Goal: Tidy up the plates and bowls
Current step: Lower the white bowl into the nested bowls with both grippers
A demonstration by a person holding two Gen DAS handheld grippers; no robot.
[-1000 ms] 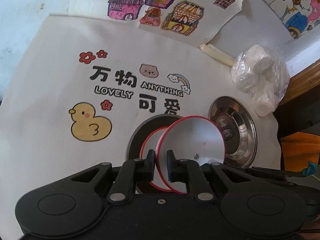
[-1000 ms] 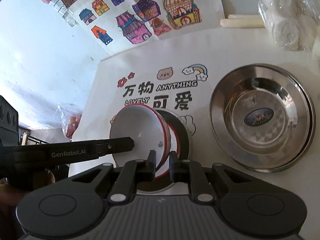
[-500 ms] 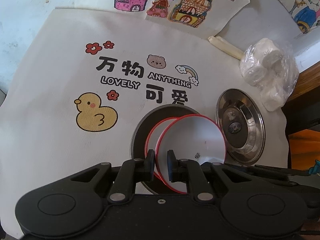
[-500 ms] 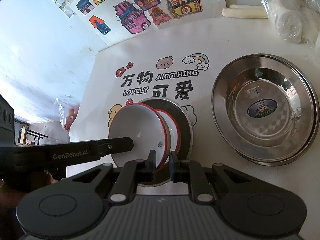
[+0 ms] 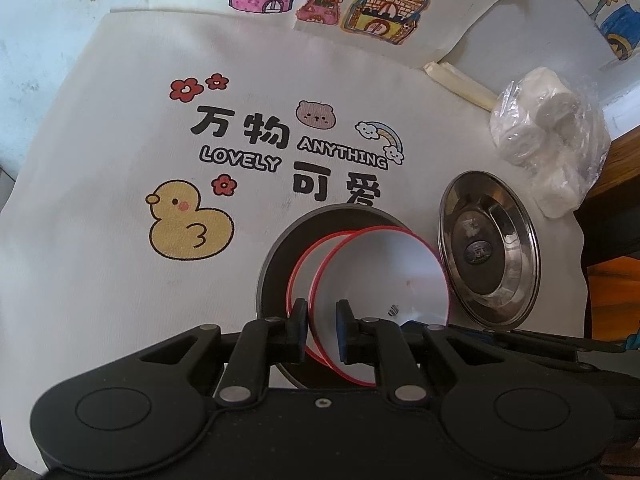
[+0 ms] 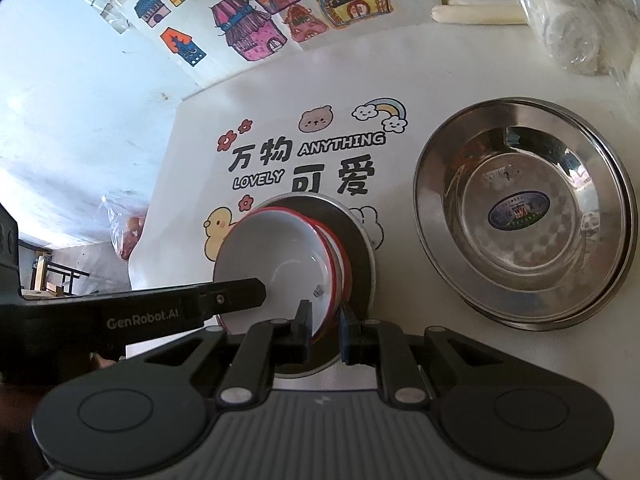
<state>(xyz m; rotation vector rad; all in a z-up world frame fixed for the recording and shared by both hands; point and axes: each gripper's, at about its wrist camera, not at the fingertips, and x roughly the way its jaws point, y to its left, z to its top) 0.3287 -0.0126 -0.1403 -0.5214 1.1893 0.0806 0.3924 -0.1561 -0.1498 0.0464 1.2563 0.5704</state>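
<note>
Bowls, white enamel, red-rimmed (image 5: 380, 276): two, nested in one grey plate (image 5: 280, 252); left tongs (image 5: 322, 320) and right tongs (image 6: 324, 320) both pinching upper bowl's rim. Steel dishes (image 6: 524, 216): two, stacked, empty.

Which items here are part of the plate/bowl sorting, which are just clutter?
Job:
- red-rimmed white bowl, held at its rim
- second red-rimmed bowl under it
- grey plate
- steel plates

Lying about:
- bagged white rolls
- printed cloth
- house drawings
</note>
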